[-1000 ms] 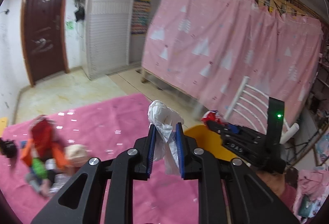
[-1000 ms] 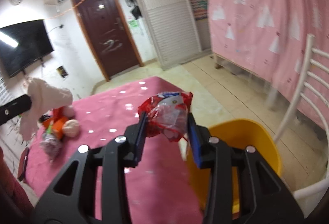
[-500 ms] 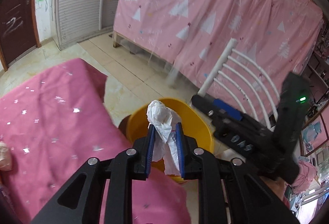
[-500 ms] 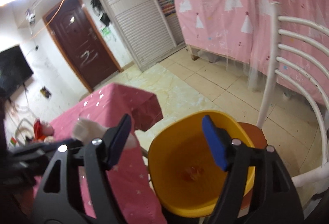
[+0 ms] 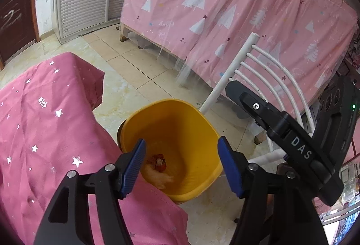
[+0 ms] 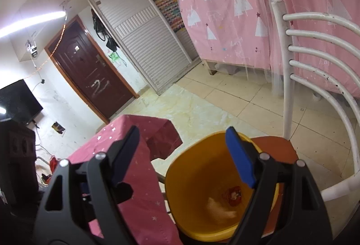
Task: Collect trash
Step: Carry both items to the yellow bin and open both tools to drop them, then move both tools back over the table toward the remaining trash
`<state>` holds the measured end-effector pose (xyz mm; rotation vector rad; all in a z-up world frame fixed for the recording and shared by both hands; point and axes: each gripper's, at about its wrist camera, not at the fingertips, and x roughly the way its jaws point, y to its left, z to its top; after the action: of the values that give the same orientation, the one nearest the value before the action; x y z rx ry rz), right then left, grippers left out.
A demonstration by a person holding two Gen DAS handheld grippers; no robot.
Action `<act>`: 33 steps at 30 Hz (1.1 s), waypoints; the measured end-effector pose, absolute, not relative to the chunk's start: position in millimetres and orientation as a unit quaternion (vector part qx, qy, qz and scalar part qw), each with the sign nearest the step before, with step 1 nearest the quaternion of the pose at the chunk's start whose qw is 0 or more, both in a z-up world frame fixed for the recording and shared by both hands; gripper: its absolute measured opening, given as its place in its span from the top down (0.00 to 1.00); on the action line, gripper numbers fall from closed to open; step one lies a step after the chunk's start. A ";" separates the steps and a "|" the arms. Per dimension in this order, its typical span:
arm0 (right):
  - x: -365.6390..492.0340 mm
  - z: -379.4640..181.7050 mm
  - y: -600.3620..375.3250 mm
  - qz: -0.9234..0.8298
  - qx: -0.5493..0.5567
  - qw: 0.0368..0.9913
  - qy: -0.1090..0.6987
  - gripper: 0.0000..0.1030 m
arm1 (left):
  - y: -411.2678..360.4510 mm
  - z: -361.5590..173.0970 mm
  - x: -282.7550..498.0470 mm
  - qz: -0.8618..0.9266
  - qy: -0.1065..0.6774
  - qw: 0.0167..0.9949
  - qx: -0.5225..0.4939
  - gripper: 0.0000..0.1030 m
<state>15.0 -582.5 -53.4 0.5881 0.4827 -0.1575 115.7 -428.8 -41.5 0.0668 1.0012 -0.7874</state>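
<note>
Red wrapper (image 5: 158,160) and pale crumpled tissue (image 5: 157,176) at bottom of yellow bin (image 5: 180,110), blurred, partly behind left gripper (image 5: 181,165) pad. Bin on chair seat (image 6: 277,143), against pink tablecloth (image 5: 45,114) edge. Both grippers spread wide, empty; right gripper (image 6: 186,155) over bin mouth.

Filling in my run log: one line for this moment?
left tool: open | right tool: open | bin: holds wrapper, tissue

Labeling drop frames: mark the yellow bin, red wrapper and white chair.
yellow bin (image 5: 195,123), left wrist view, bare inner wall
red wrapper (image 6: 234,194), right wrist view, its middle, at the bin bottom
white chair (image 6: 286,96), right wrist view, upright post of the backrest
</note>
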 end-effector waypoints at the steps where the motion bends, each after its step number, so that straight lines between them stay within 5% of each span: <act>1: 15.9 -52.3 -580.8 -0.074 0.285 0.926 0.235 0.23 | -424.5 -39.0 114.6 -0.365 0.466 0.805 0.029 0.43; 33: 51.2 -28.5 -413.8 0.107 0.182 0.943 0.258 0.13 | -165.0 57.1 123.0 -0.161 0.368 0.915 -0.037 0.27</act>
<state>51.2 -413.8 -28.5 0.3712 0.5258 0.2180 123.0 -165.0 57.1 -0.0758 0.7573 -0.3311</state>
